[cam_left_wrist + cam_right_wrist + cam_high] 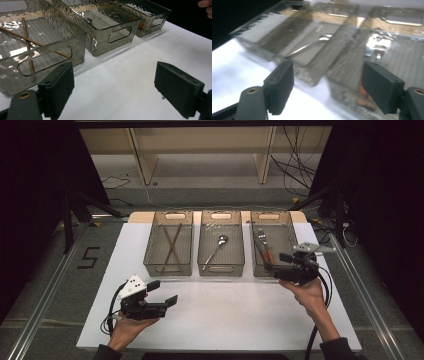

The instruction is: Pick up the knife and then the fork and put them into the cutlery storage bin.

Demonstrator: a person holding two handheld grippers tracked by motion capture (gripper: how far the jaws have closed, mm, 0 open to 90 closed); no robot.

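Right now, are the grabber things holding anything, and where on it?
No, nothing is held. The left gripper rests open over the white table, and the right gripper stands open by the right bin, with nothing between its jaws.

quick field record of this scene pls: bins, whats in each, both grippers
left bin: two crossed chopsticks
middle bin: spoon
right bin: forks
left gripper: open, nothing between the jaws, above the white table
right gripper: open, holding nothing, at the right bin's near edge
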